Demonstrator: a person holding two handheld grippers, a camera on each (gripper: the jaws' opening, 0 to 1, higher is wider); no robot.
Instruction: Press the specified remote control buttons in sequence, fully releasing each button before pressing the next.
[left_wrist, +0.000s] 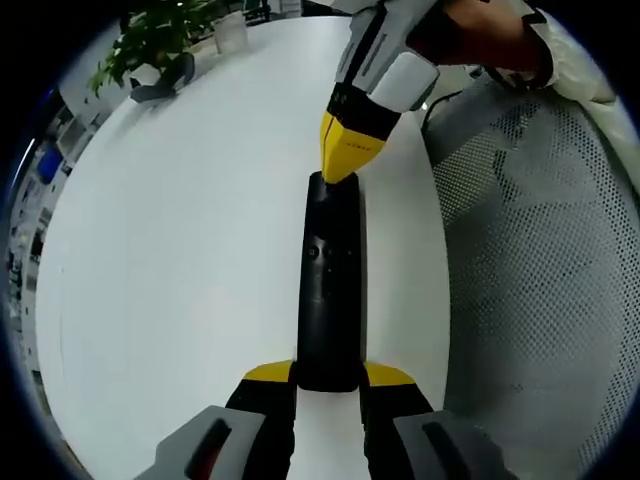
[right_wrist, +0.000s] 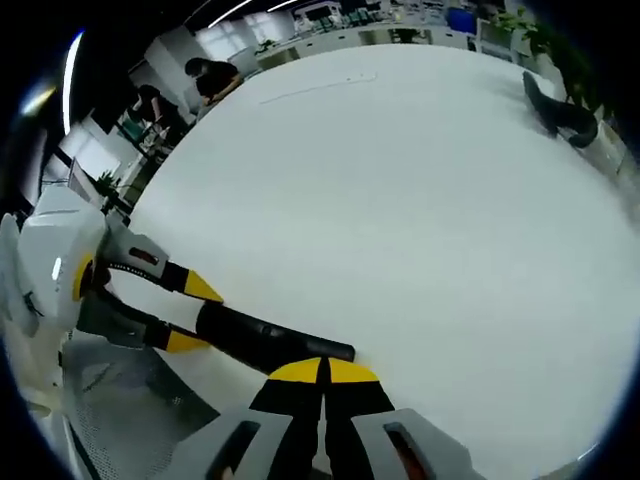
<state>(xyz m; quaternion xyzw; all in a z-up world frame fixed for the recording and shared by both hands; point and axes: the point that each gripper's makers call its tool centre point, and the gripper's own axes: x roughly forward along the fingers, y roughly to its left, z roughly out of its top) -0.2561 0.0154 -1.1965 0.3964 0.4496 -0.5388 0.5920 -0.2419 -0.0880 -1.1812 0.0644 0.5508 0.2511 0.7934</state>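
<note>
A long black remote lies on the white table, pointing away from me in the left gripper view. My left gripper is shut on its near end, one yellow tip on each side. My right gripper comes in from the top, held by a hand, with its yellow tips shut together and set on the remote's far end. In the right gripper view, the shut right gripper sits at the end of the remote, and the left gripper clamps the other end.
A mesh office chair stands close to the table edge beside the remote. A potted plant and a dark object sit at the far side of the table. People sit at desks beyond.
</note>
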